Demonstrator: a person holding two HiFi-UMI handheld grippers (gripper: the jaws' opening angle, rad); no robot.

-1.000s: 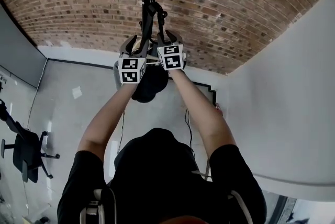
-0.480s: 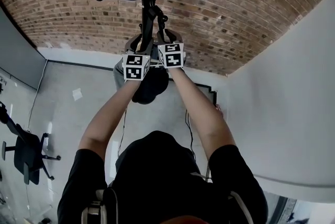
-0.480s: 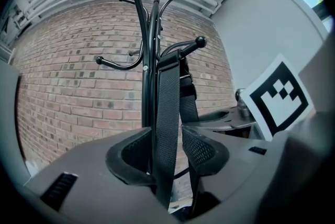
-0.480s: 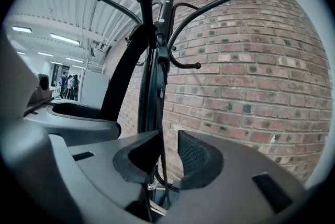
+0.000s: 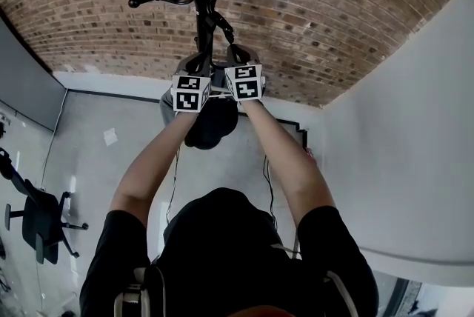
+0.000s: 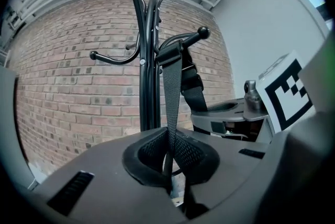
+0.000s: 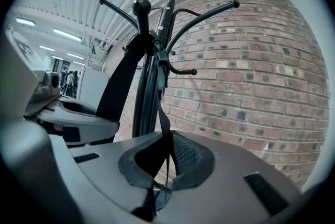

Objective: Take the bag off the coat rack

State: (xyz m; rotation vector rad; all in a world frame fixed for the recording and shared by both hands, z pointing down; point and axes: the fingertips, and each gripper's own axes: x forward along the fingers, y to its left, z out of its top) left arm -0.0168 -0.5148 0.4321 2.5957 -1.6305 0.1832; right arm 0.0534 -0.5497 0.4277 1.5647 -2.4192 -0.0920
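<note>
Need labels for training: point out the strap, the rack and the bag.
strap (image 6: pixel 170 87), left gripper view, on its grey webbing.
rack (image 6: pixel 148 92), left gripper view, on its black pole.
bag (image 5: pixel 211 127), head view, on its dark body.

office: swivel chair (image 5: pixel 33 225), brick wall (image 5: pixel 333 27)

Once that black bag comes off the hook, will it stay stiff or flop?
Its strap is flat webbing draped over the hook, so it will probably go slack. The bag hangs below as a soft rounded lump, so it may swing once freed. The left gripper and right gripper have just closed on the strap; woven webbing likely won't slip.
</note>
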